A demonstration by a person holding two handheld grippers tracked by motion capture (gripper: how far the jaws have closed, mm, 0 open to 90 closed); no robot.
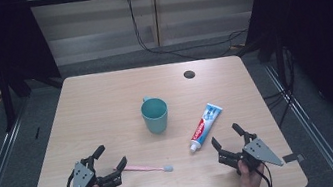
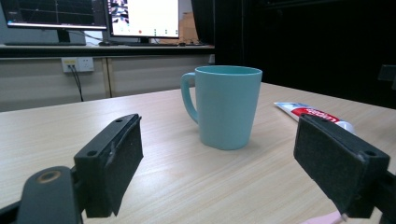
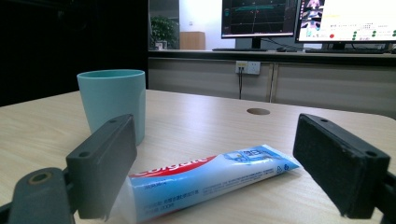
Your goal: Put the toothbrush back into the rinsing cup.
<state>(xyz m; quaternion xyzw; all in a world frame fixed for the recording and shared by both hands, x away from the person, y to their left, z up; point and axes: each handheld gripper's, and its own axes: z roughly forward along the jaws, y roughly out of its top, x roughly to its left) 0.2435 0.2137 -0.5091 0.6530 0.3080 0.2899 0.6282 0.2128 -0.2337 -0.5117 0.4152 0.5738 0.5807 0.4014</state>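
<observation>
Currently both grippers are resting low near the table's (image 1: 103, 91) near edge, each held in one of the person's hands. The left gripper (image 1: 112, 157) is sitting by the near-left corner, its jaws standing wide apart and grasping nothing; in the left gripper view the foam pads (image 2: 122, 170) are framing bare tabletop. A pink toothbrush (image 1: 143, 168) with a grey head is lying flat along the near edge, its handle end touching or just beside the left gripper's right-hand jaw; whether it is actually touching cannot be told from the high view.

The right gripper (image 1: 225, 134) is sitting by the near-right corner, likewise released, jaws spread and empty. A Colgate toothpaste tube (image 1: 206, 126) is lying flat just ahead of it, slanting from its white cap nearest the gripper toward the table's far-right side. In the right gripper view the tube (image 3: 205, 179) is lying between the open jaws but clear of both pads.

A teal mug (image 1: 155, 115) is standing upright near the table's centre, handle facing the far edge, well apart from both grippers. A round cable hole (image 1: 189, 74) is sitting toward the far edge.
</observation>
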